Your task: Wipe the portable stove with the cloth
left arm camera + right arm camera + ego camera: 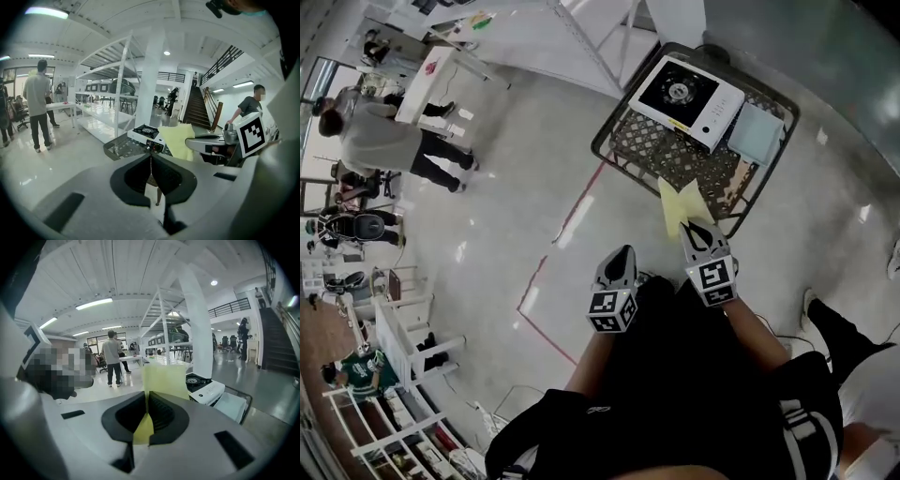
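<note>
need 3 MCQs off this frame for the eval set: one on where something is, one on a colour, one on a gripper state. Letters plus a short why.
1. Where does the stove sit?
A) on the floor
B) on the table
C) on the white shelf rack

2. What colour is the cloth?
A) blue
B) red
C) yellow

3. What state is the right gripper in?
A) open and empty
B) shut on the cloth
C) shut on the stove

Key:
1 B: the head view shows the stove on the dark-framed table top.
2 C: the cloth is pale yellow in all three views.
3 B: the right gripper view shows the jaws closed with the cloth pinched between them.
</note>
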